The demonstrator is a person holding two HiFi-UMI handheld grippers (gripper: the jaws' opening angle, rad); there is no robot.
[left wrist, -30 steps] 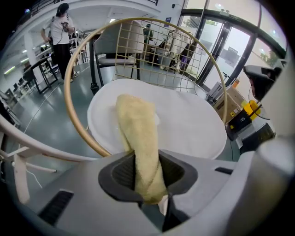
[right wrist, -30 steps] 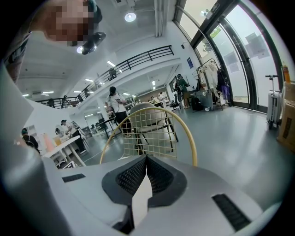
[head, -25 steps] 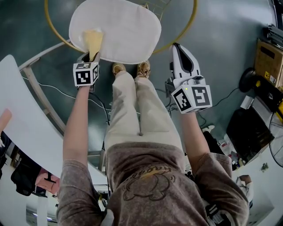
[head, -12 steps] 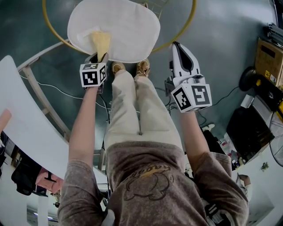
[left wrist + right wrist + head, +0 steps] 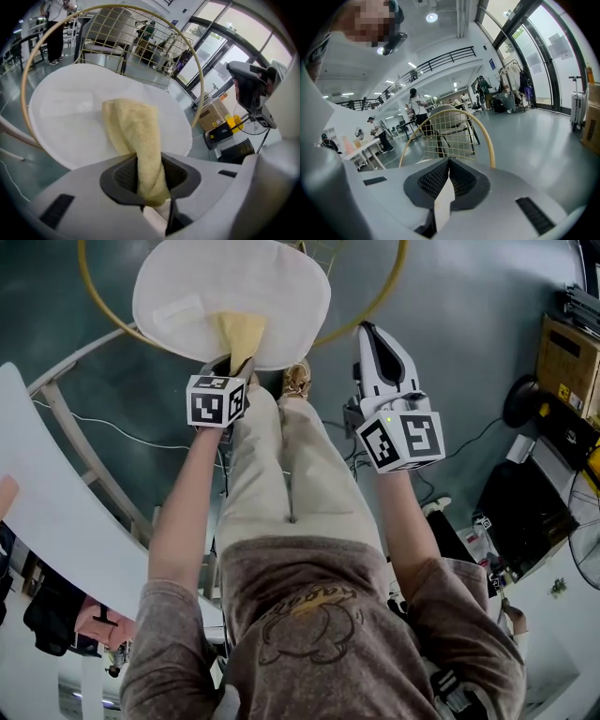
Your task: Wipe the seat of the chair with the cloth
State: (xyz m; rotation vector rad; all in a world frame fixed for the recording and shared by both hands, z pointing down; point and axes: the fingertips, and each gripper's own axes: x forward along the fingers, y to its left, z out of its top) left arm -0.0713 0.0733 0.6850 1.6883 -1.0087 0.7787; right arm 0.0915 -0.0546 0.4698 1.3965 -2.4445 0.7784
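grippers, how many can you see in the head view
2. The left gripper is at the chair seat's near edge, shut on the yellow cloth. The right gripper hangs off to the seat's right, shut and empty.

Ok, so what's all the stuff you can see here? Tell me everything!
chair seat: one, white, just ahead of the person's feet
hoop frame: one, gold, curving round the seat
wire back: one, gold grid, behind the seat
cloth: one, yellow, lying on the seat's near edge, its end in the left gripper
table: one, white, at the person's left
cardboard box: one, brown, far right
people: several, far off in the hall
left gripper: one, grey, shut on the cloth
right gripper: one, grey, jaws together, empty, beside the chair
legs: two, beige trousers, tan shoes by the seat
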